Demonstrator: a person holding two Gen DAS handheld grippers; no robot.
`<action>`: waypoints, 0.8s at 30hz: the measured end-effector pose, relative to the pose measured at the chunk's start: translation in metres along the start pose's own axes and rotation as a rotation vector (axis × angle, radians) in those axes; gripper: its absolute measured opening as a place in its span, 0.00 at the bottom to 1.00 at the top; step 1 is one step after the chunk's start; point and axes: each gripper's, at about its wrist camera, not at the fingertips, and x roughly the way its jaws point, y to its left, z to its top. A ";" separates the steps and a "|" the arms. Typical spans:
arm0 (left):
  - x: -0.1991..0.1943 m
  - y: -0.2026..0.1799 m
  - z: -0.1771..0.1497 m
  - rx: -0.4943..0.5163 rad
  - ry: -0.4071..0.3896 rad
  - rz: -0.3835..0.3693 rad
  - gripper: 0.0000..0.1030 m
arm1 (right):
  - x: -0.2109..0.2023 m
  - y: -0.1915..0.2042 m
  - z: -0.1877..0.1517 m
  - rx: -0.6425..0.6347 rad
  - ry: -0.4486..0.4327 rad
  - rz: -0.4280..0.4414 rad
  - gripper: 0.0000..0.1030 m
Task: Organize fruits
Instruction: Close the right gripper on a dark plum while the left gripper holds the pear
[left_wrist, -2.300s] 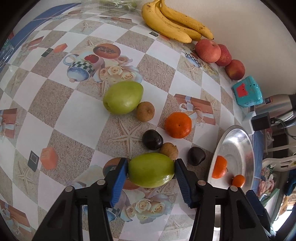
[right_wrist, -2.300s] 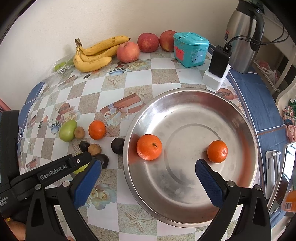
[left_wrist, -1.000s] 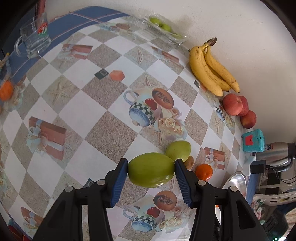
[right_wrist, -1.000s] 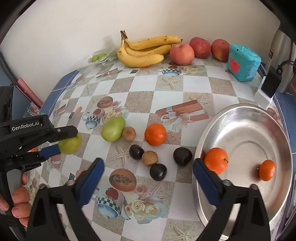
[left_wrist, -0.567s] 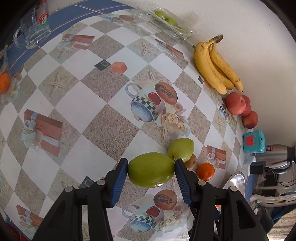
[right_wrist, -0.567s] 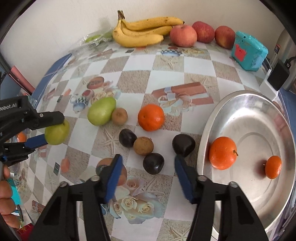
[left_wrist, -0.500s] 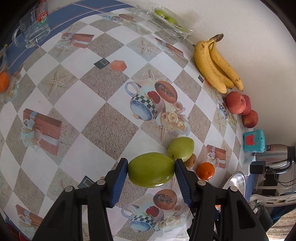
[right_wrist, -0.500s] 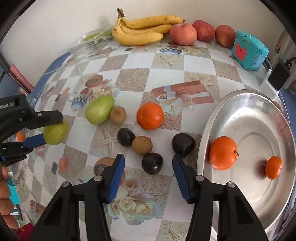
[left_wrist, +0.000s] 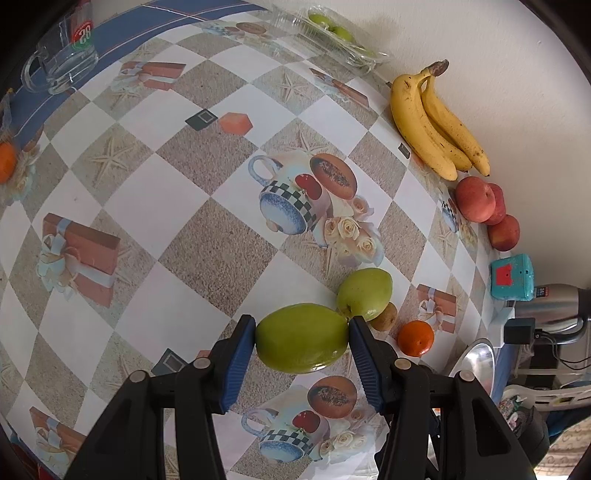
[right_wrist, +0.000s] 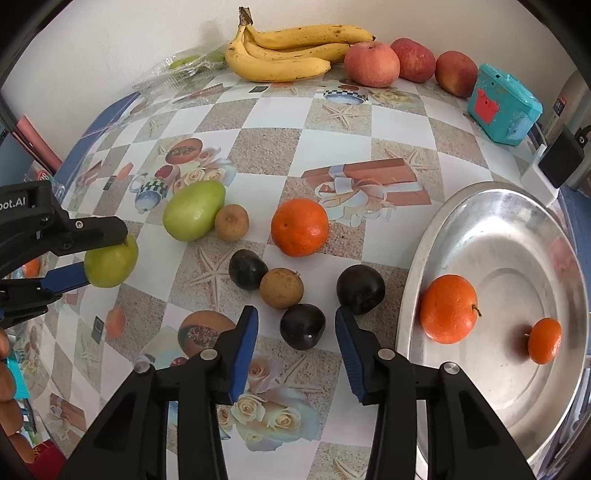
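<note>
Left gripper (left_wrist: 301, 343): clamped on a green fruit (left_wrist: 301, 342), one blue pad on each end, the fruit carried clear above the tablecloth (left_wrist: 110, 199).
Right gripper (right_wrist: 294, 334): pointing steeply down, jaws closing, with a dark plum (right_wrist: 302, 326) between the fingers; a gap shows on both sides, so the pads are not yet pressing.
Beyond the fingertips: a brown fruit (right_wrist: 281, 288) just past the plum, nearly touching it; a second plum (right_wrist: 247, 268) further left.
By the right finger: a third plum (right_wrist: 360, 289), its lower edge hidden behind the fingertip; I cannot tell whether they touch.
Right of the fingers: a metal bowl (right_wrist: 491, 206) holding a large orange (right_wrist: 448, 309) and a small one (right_wrist: 544, 340).
Left of the fingers: the other gripper with its green fruit, well apart.
Doing it well, as I judge: keep the plum centred so both pads meet it together, close gently on the soft skin, keep the right finger off the neighbouring plum, then lift straight up before moving sideways.
Risk: round fruit may roll off uneven pads.
</note>
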 end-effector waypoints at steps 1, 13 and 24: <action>0.000 0.000 0.000 0.000 0.000 0.000 0.53 | 0.000 0.002 0.001 -0.009 -0.002 -0.012 0.41; 0.001 0.001 0.001 -0.001 0.004 -0.001 0.53 | 0.005 0.014 0.000 -0.103 0.001 -0.115 0.24; -0.001 0.000 0.001 0.002 -0.004 -0.011 0.53 | -0.009 0.005 0.002 -0.031 -0.029 -0.031 0.23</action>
